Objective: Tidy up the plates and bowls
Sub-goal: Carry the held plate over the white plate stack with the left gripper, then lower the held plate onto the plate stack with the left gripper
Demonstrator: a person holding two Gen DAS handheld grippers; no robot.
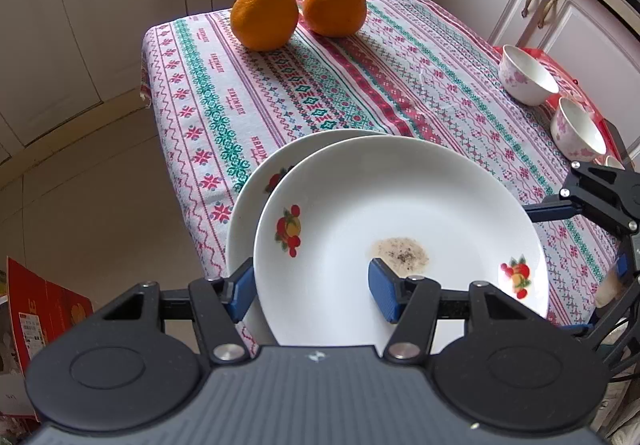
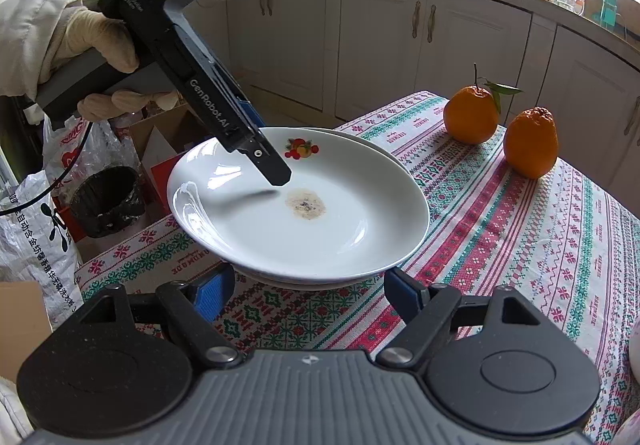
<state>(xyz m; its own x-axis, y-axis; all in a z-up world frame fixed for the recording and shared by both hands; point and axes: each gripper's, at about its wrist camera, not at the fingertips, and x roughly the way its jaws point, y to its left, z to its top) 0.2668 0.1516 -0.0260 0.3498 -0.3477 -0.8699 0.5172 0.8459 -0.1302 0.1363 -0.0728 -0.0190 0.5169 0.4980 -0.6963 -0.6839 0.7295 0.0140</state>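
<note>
Right wrist view: left gripper (image 2: 276, 169) body carries white lettering "DAS" near its top, with smaller lines beneath too fine to read, and "GenRobot.AI" lower along the arm. White plastic sack (image 2: 36, 229) at left bears black Chinese characters, apparently including "自动合金纺". Tablecloth (image 1: 248, 85) repeats a small woven word, illegible.

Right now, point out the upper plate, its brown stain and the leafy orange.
upper plate (image 2: 352, 221): right wrist view, bare inner surface.
brown stain (image 2: 305, 203): right wrist view, stain's middle.
leafy orange (image 1: 264, 17): left wrist view, peel's middle.
</note>
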